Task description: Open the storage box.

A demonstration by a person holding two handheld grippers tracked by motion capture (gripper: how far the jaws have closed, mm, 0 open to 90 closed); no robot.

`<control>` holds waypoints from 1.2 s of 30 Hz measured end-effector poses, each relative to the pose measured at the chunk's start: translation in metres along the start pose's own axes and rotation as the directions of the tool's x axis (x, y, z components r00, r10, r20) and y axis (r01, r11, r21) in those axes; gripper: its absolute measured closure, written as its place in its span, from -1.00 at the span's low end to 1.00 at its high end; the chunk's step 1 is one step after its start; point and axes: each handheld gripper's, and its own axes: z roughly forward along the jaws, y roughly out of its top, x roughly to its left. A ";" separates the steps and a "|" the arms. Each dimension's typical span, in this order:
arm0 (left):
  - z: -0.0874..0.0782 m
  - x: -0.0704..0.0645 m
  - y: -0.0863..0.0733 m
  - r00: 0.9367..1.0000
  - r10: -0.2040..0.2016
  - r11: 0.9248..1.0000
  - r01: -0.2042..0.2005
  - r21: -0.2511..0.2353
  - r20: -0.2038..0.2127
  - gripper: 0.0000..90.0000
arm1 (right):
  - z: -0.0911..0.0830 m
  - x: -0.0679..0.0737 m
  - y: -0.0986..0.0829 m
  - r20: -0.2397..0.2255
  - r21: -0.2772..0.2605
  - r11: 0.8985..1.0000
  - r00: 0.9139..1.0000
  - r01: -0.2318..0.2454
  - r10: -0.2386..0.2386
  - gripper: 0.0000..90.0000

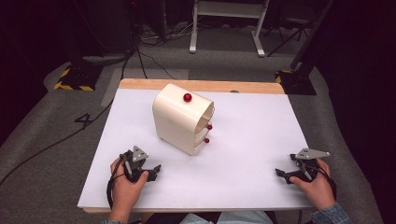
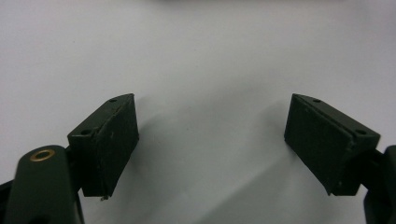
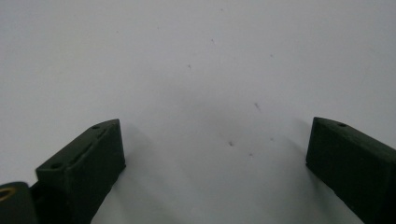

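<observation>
A cream rounded drawer cabinet (image 1: 182,117) stands upright on the white table top (image 1: 247,140), left of centre toward the back. One red ball (image 1: 187,97) rests on its top, and two red knobs (image 1: 208,133) show on its right-facing drawer fronts. My left gripper (image 1: 154,171) rests near the front left edge, held by a hand, pointing right; in the left gripper view it (image 2: 212,140) is open over bare white surface. My right gripper (image 1: 280,173) lies at the front right, pointing left, and it (image 3: 215,163) is open with nothing between its jaws.
The table's wooden back edge (image 1: 224,86) borders grey carpet. White desk legs (image 1: 259,32) and cables (image 1: 149,56) lie beyond it. Black stands with yellow-striped bases (image 1: 74,77) sit at the far left and far right.
</observation>
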 end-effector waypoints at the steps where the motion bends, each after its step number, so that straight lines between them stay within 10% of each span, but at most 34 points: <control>1: 0.000 0.000 0.000 1.000 0.000 1.000 0.000 0.000 0.000 -0.61 | 0.000 0.000 0.001 -0.002 0.004 1.000 1.000 -0.002 0.002 -0.87; 7: 0.000 0.001 0.000 1.000 -0.001 1.000 0.001 0.004 0.003 -0.61 | -0.007 0.008 0.011 -0.057 0.006 0.997 0.996 0.071 -0.070 -0.25; 17: 0.000 0.001 0.001 1.000 0.000 1.000 0.000 0.006 0.004 -0.61 | -0.015 0.030 0.040 -0.104 -0.107 0.989 0.988 0.100 -0.111 -0.06; 26: 0.000 0.001 0.001 1.000 -0.001 1.000 0.001 0.007 0.005 -0.61 | -0.007 0.061 0.072 -0.214 -0.296 0.952 0.966 0.077 -0.145 0.17; 36: 0.000 0.000 0.001 1.000 -0.005 1.000 0.005 0.006 0.004 -0.61 | 0.011 0.085 0.105 -0.261 -0.359 0.930 0.948 0.082 -0.184 0.21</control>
